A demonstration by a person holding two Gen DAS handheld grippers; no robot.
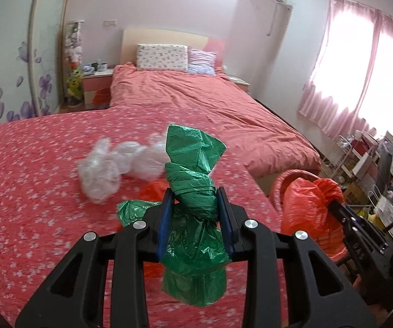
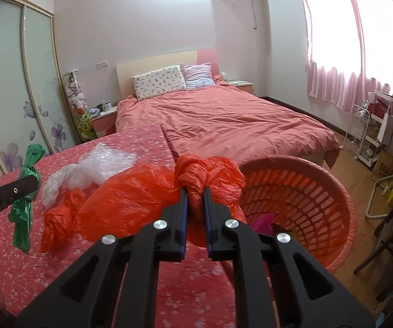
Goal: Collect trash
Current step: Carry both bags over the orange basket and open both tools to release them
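Note:
My left gripper [image 1: 196, 199] is shut on a knotted green plastic bag [image 1: 193, 180] and holds it above the flowered red bedspread [image 1: 32, 191]. The green bag also shows in the right wrist view [image 2: 25, 188]. My right gripper [image 2: 195, 191] is shut on the knot of an orange plastic bag [image 2: 147, 191], beside the rim of the orange laundry basket [image 2: 306, 180]. That bag and the basket [image 1: 284, 180] show at the right of the left wrist view. Crumpled clear plastic [image 1: 114, 166] lies on the spread, as does another orange bag [image 2: 57, 224].
A second green bag [image 1: 130, 210] and an orange piece [image 1: 152, 191] lie under my left gripper. The basket holds something pink [image 2: 262, 221]. A bed with pillows [image 2: 224, 120] lies beyond. A white wire rack [image 2: 360, 134] and cluttered boxes stand at the right on the wooden floor.

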